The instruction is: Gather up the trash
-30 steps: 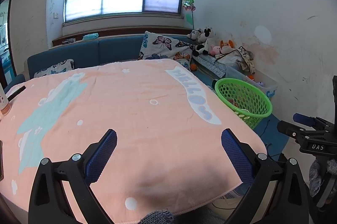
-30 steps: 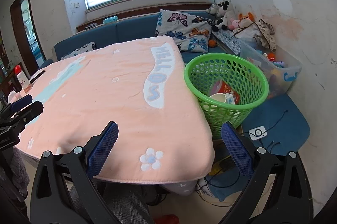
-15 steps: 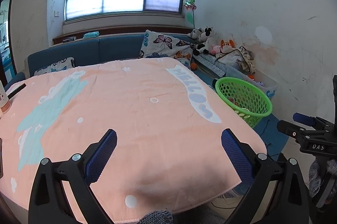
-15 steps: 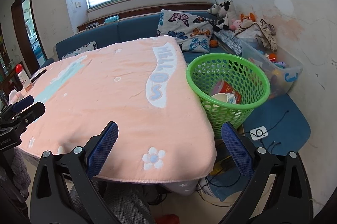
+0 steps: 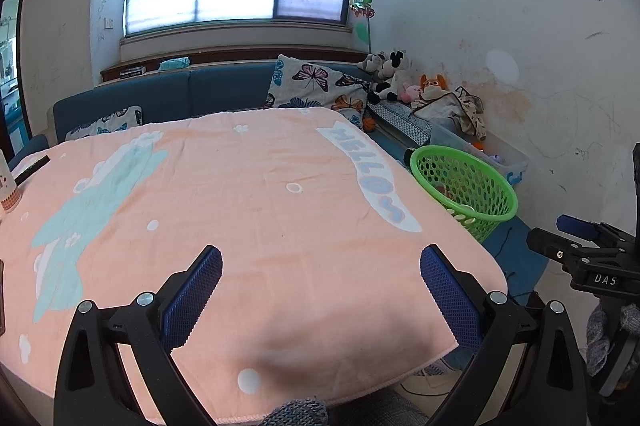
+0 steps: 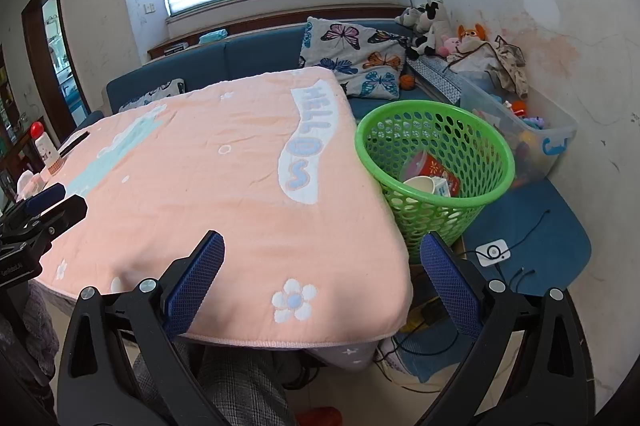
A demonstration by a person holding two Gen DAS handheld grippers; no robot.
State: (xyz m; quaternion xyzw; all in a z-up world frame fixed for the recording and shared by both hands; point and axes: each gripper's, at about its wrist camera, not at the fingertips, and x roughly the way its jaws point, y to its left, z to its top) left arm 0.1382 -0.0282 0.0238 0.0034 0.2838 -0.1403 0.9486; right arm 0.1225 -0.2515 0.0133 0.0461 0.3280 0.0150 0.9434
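Apparently both tools are idle. Left gripper (image 5: 320, 286) spread wide, nothing between the blue pads; right gripper (image 6: 322, 276) likewise spread and empty. Both hang over the near edge of the table under its peach towel-like cloth with white "HELLO" lettering (image 5: 260, 210). No loose rubbish visible on the cloth top. Green perforated plastic basket (image 6: 476, 204) stands on the floor just beside the table's right edge, ahead and right of the right gripper. Inside it: cream paper cup (image 6: 418, 184), red printed wrapper (image 6: 434, 166), small white carton (image 6: 443, 188). Right gripper is clearly nearer the basket. Judgement: collecting looks done, or nearly.
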